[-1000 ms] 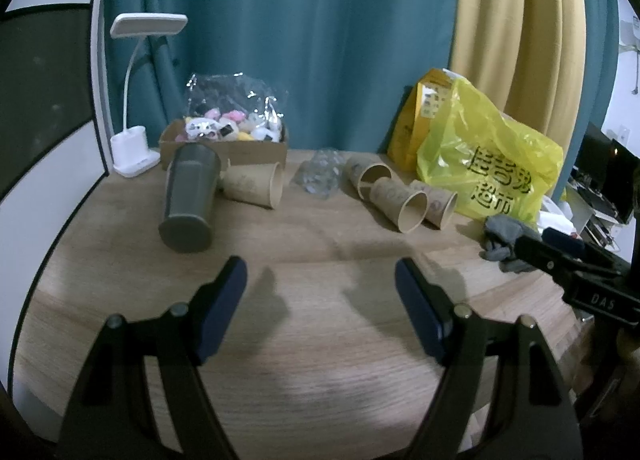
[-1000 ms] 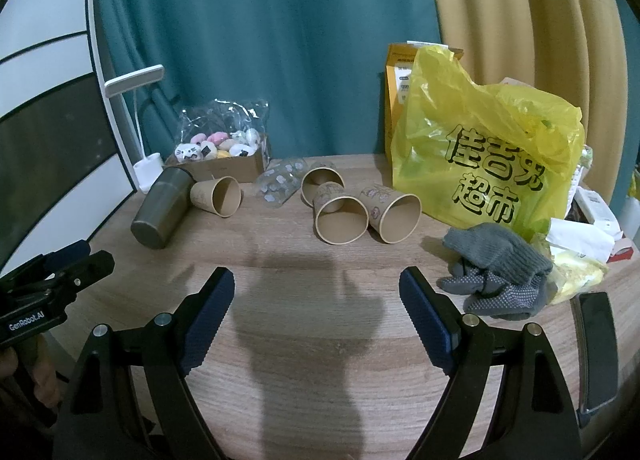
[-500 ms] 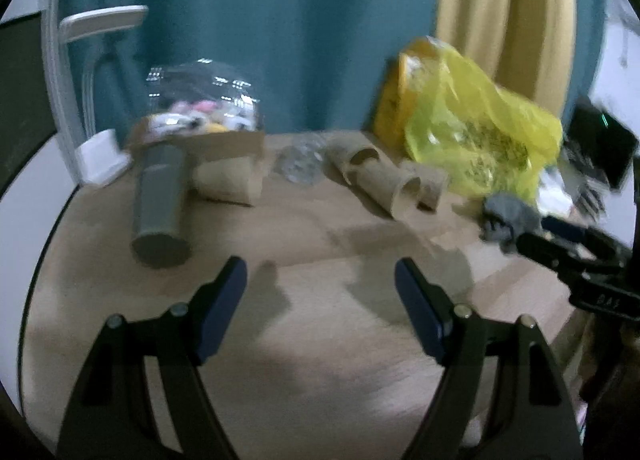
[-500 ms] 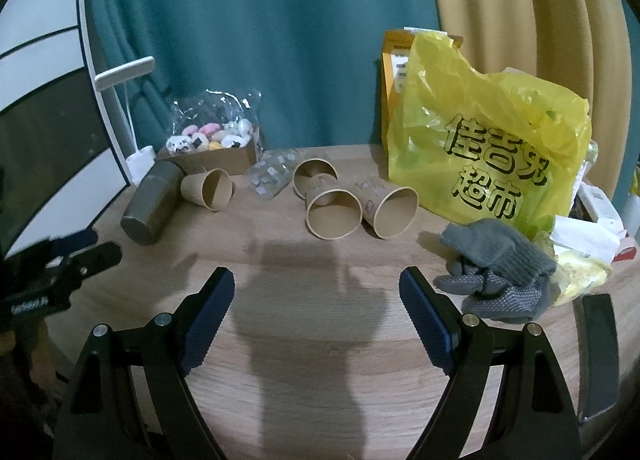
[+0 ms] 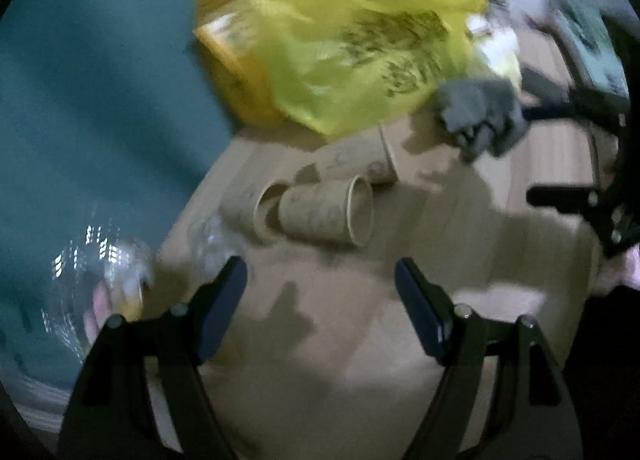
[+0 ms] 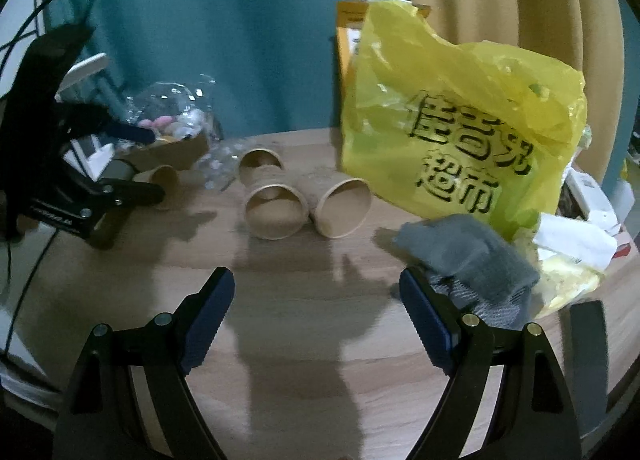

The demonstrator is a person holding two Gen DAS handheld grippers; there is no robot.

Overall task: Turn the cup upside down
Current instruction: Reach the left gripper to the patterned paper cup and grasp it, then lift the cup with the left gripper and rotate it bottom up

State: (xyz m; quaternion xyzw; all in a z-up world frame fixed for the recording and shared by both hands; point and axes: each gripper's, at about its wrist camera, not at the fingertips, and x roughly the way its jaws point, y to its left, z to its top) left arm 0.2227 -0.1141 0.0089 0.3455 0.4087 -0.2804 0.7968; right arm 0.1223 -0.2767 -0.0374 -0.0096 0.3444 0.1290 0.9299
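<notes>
Three paper cups lie on their sides in a cluster mid-worktop, none upright. In the right wrist view the front cup sits centre frame with its mouth toward the camera and its long axis running back. The right-hand cup lies just beside it, seemingly touching, mouth also toward the camera and angled slightly right. The rear cup sits behind the front one, mouth facing the camera too. A fourth, smaller paper cup lies on its side well apart at centre left, beside a dark tumbler, partly hidden by the other tool. Cups counted: four paper, one tumbler.

Left tool spread wide, empty, low over the wood worktop; that view is blurred and tilted. The cluster sits just beyond its fingertips, the nearest cup having its long axis across the frame, mouth to the right. From the right wrist view the left tool shows at left edge, fingers pointing right toward the small cup.

Right tool also spread wide, empty, level, aimed at the cluster from nearer the worktop's front edge.

One yellow plastic bag stands upper right, just behind the cups. One grey glove lies lower right, next to the right tool's right finger. One cardboard box with clear wrap sits upper left.
</notes>
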